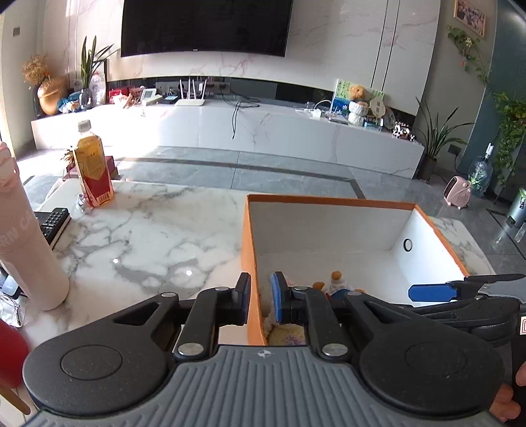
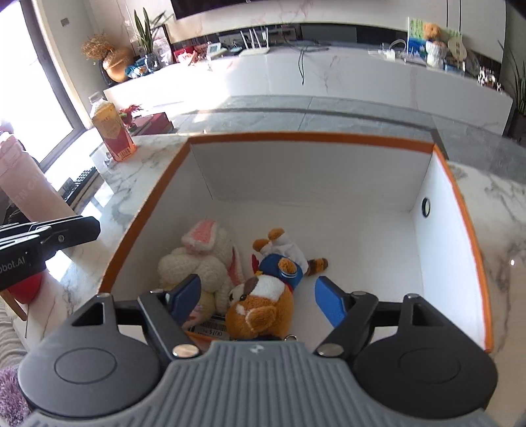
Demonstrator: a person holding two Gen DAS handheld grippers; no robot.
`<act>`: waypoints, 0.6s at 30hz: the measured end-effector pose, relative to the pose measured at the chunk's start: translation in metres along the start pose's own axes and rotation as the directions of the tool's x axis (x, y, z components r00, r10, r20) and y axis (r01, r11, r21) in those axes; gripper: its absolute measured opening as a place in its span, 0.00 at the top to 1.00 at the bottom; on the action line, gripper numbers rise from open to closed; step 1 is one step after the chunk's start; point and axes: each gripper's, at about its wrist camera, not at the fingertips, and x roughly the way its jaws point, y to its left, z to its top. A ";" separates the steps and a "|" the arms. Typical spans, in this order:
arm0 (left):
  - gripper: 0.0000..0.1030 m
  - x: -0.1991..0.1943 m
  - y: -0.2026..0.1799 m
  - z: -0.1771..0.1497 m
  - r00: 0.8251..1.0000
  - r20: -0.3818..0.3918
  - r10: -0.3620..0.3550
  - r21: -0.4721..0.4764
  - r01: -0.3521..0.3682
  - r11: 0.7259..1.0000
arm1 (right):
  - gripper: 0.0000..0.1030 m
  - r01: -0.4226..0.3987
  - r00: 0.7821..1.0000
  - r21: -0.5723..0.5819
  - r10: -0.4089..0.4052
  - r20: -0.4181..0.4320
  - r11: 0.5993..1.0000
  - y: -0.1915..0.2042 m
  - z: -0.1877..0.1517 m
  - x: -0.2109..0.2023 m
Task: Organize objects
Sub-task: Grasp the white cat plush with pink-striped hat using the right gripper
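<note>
A white marble desk [image 1: 157, 230] with grey veins fills the middle of both views, sunlit toward the left of the frame. On it stands an open box [image 2: 473, 236], orange outside and white inside. On the box floor, toward the lower left of the right wrist view, a cream knitted rabbit [image 2: 200, 259] lies touching a brown plush dog [image 2: 263, 305] in blue and white clothes.

The right claw [image 2: 258, 300] is spread wide above the toys, holding nothing. The left claw [image 1: 258, 297] straddles the box's left wall with a narrow gap between its pads; whether they press on the wall cannot be told.

At the upper left of the desk stands a bottle [image 1: 92, 170] of amber drink, with a pink tumbler [image 1: 29, 236] and a remote control [image 1: 54, 223] at the left edge.

Beyond the desk lie a grey tiled floor [image 1: 263, 170], a long white marble cabinet [image 1: 230, 128] cluttered with a router, cables, plants and a teddy bear, and a dark television [image 1: 207, 26] on the marble wall.
</note>
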 end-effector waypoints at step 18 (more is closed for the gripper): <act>0.85 -0.060 -0.050 -0.080 0.963 -0.060 -0.261 0.054 0.265 0.963 | 0.19 0.024 0.979 -0.059 -0.012 0.203 0.998 -0.002 -0.117 -0.130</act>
